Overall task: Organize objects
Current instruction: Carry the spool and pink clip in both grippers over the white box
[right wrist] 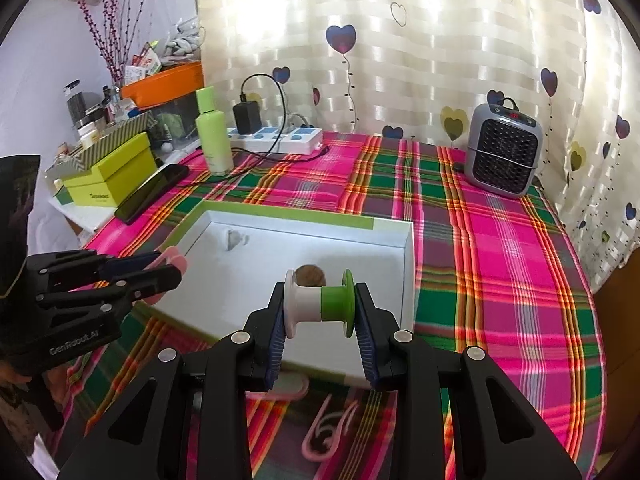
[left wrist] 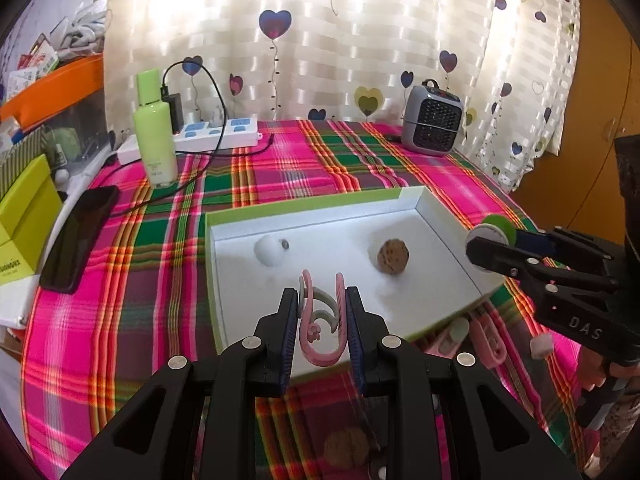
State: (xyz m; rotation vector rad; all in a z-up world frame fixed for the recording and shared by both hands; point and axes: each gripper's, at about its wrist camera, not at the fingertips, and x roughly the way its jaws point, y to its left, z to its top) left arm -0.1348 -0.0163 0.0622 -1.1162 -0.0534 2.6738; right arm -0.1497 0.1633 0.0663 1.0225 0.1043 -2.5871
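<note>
My left gripper (left wrist: 322,300) is shut on a pink clip (left wrist: 320,320), held above the near edge of the white box lid (left wrist: 320,216) with green sides. In the right wrist view, my right gripper (right wrist: 320,300) is shut on a white and green spool (right wrist: 320,303) over the near right part of the same lid (right wrist: 392,232). Inside the lid lie a walnut (left wrist: 393,257) and a white round object (left wrist: 269,250). From the left wrist view the right gripper (left wrist: 486,242) shows at the lid's right rim with the spool (left wrist: 494,229). The left gripper (right wrist: 168,268) shows at the lid's left rim.
More pink clips (right wrist: 328,428) and another walnut (left wrist: 346,448) lie on the plaid cloth near the lid's front. A black phone (left wrist: 80,236), a green bottle (left wrist: 154,132), a power strip (left wrist: 216,134), a grey heater (left wrist: 432,122) and yellow-green boxes (right wrist: 112,176) stand around.
</note>
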